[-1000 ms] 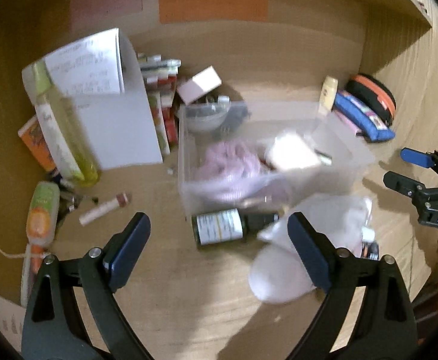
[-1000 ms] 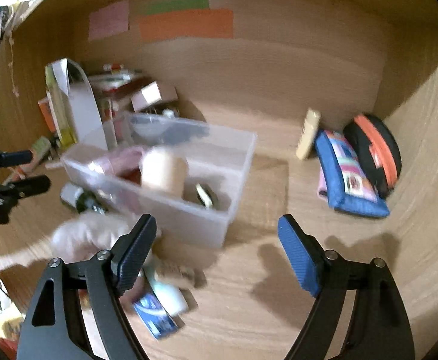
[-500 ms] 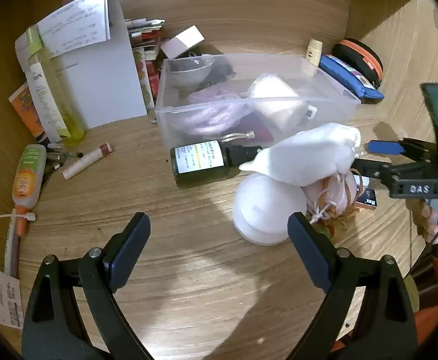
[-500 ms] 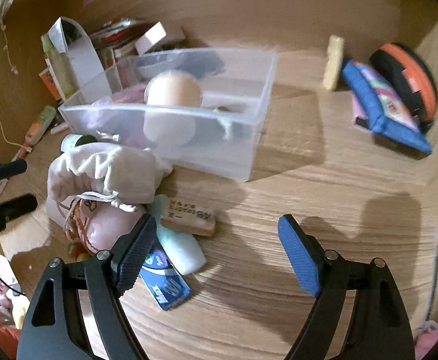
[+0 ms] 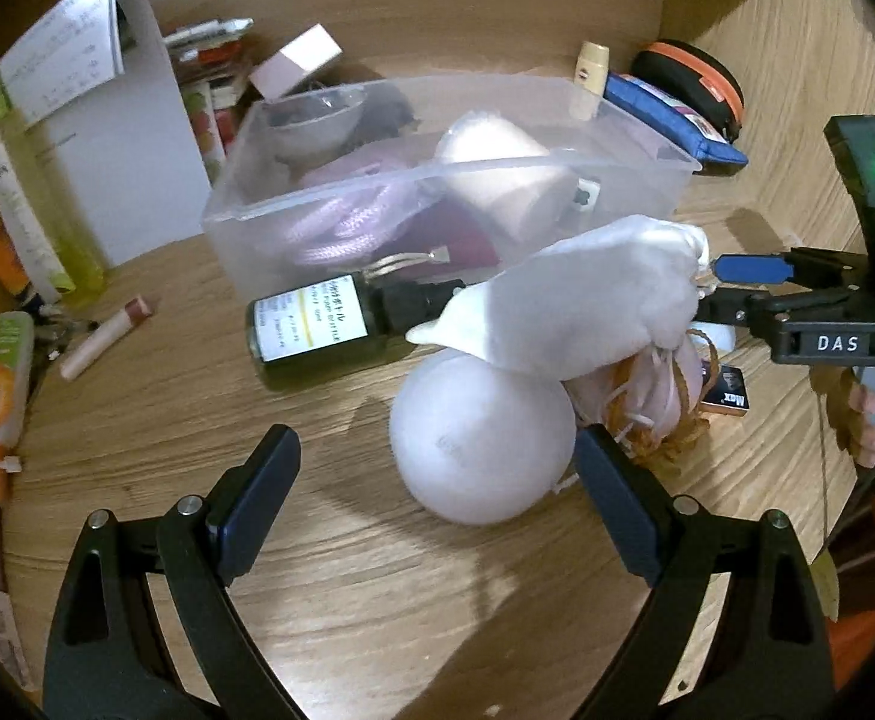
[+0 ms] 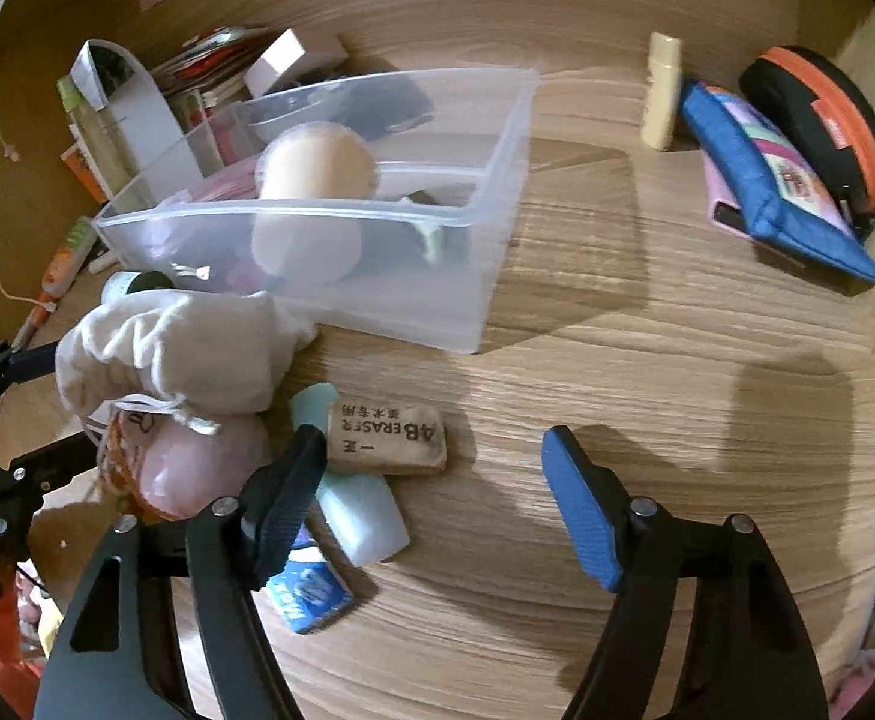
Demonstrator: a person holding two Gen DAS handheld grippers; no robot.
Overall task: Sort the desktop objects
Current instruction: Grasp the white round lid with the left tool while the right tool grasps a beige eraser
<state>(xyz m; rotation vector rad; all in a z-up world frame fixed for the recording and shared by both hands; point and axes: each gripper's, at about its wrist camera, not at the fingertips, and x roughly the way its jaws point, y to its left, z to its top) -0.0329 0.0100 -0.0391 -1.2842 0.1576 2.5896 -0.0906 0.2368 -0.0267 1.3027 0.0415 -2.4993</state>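
A clear plastic bin (image 5: 239, 222) (image 6: 497, 138) holds a pale roll, purple cord and a bowl. In front of it lie a dark green bottle (image 5: 311, 330), a white ball (image 5: 479, 432), a white drawstring pouch (image 5: 575, 312) (image 6: 179, 354) and a pink pouch (image 6: 197, 468). A worn eraser (image 6: 386, 438), a mint block (image 6: 365, 516) and a blue packet (image 6: 311, 594) lie by the pouches. My left gripper (image 5: 437, 498) is open, just short of the ball. My right gripper (image 6: 431, 498) is open above the eraser and bare desk.
A blue pencil case (image 6: 779, 180), an orange-black round case (image 6: 821, 120) and a cream tube (image 6: 662, 90) sit at the back right. A white folder (image 5: 95, 138), yellow bottle (image 5: 29, 204), lip balm (image 5: 107, 336) and an orange glue tube (image 5: 2, 378) stand left.
Both grippers have moved down and closer to the pile in front of the bin. The jaws have stayed open. The right gripper now sits beside the white pouch in the left wrist view.
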